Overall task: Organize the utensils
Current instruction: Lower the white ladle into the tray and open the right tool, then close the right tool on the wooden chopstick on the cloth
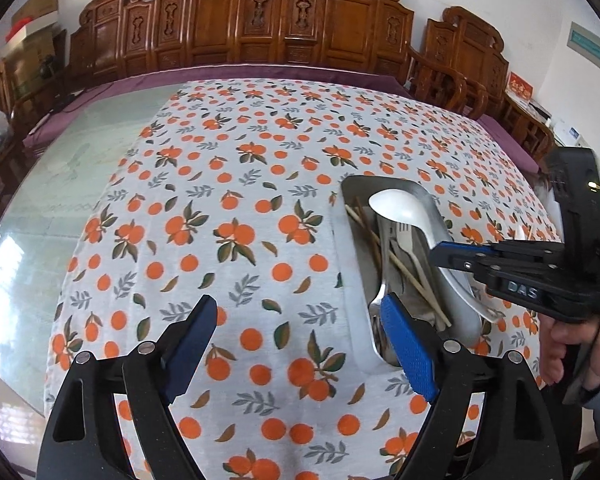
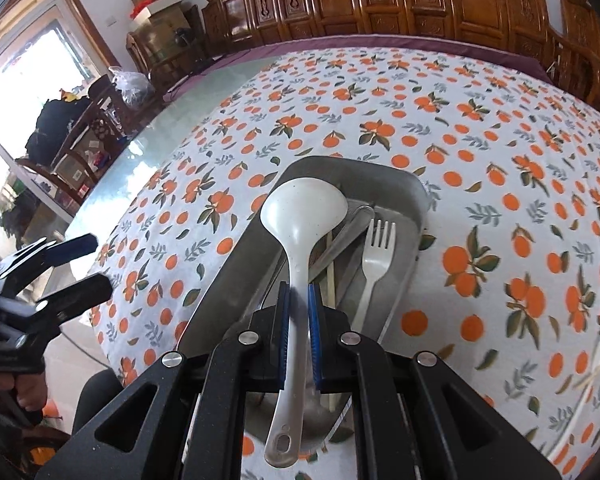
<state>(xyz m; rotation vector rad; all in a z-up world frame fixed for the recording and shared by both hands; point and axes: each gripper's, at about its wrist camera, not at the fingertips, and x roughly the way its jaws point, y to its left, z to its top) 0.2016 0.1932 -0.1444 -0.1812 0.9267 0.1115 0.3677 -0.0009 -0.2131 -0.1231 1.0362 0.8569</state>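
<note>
**Ladle in hand over a tray of utensils**

A large desk [image 1: 80,184] with a glass top fills the room in front of a row of carved wooden chairs [image 1: 260,28]. A white cloth printed with oranges [image 1: 240,200] covers most of it. On the cloth, toward the near right side, lies a rectangular metal tray [image 2: 404,196] that holds the utensils: a white plastic fork [image 2: 374,256] with its tines pointing away, a pair of wooden chopsticks [image 1: 410,276] lying lengthwise, and some metal cutlery underneath that is too overlapped to tell apart.

The right gripper [image 2: 298,312] is clenched on the handle of a white ladle [image 2: 304,210], its blue pads pressed to either side of the shaft about halfway along. The ladle's bowl hangs over the far end of the tray, above the other utensils, and the handle's holed end points back toward the person. Whether the bowl touches anything below cannot be told.

The left gripper [image 1: 300,344] hangs released just left of the tray, its jaws spread wide with only the printed cloth showing between them; its right pad overlaps the tray's near corner in the left wrist view. A bare hand [image 1: 560,344] grips the right tool's handle.
</note>
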